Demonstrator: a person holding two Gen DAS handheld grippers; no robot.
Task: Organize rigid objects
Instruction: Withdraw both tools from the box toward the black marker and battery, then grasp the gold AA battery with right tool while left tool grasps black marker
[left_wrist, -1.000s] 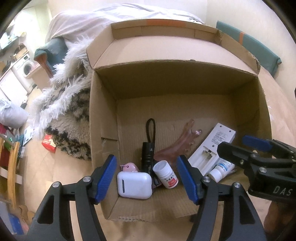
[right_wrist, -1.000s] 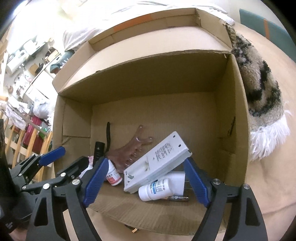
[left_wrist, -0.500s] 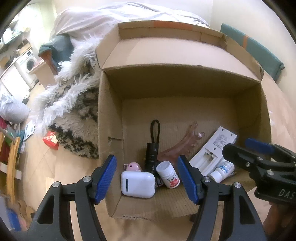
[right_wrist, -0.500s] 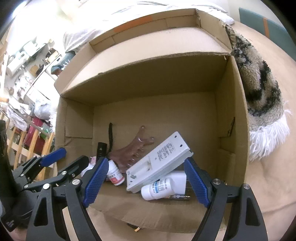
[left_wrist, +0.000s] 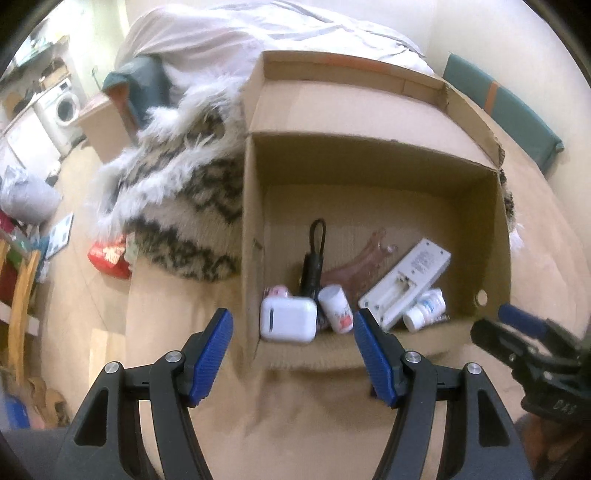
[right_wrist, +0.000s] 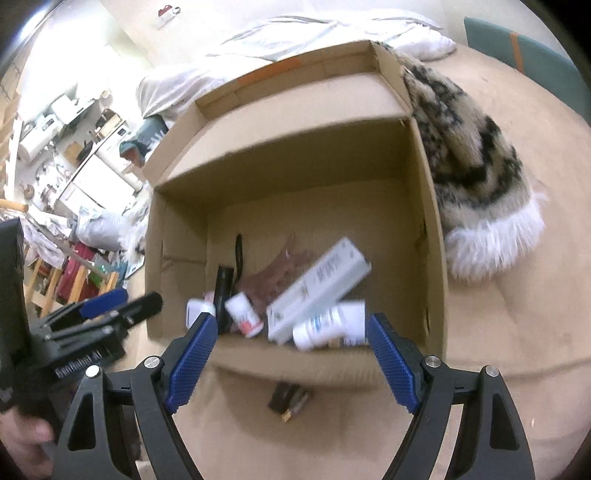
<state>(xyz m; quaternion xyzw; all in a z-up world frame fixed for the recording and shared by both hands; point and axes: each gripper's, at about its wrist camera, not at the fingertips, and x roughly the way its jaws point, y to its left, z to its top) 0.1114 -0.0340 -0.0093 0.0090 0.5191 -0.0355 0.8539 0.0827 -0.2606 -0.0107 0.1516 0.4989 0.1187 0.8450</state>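
Note:
An open cardboard box (left_wrist: 255, 236) (right_wrist: 432, 236) lies on the tan surface. Inside it are a white earbud case (left_wrist: 288, 320), a white pill bottle (left_wrist: 336, 303) (right_wrist: 243, 314), a black flashlight (left_wrist: 312, 266) (right_wrist: 224, 288), a brown comb (left_wrist: 360, 266), a white charger (left_wrist: 406, 282) (right_wrist: 317, 288) and a second white bottle (left_wrist: 424, 306) (right_wrist: 325, 326). My left gripper (left_wrist: 293, 354) is open and empty in front of the box. My right gripper (right_wrist: 288, 360) is open and empty before the box's near edge.
A small dark object (right_wrist: 288, 398) lies on the surface outside the box's near edge. A furry patterned blanket (left_wrist: 177, 192) (right_wrist: 476, 177) lies beside and behind the box. White bedding (left_wrist: 240, 40) is behind. A red packet (left_wrist: 109, 256) lies at left.
Both grippers have drawn back from the box; it looks smaller and farther. The small dark object outside the box has come into view. Both stay open and empty.

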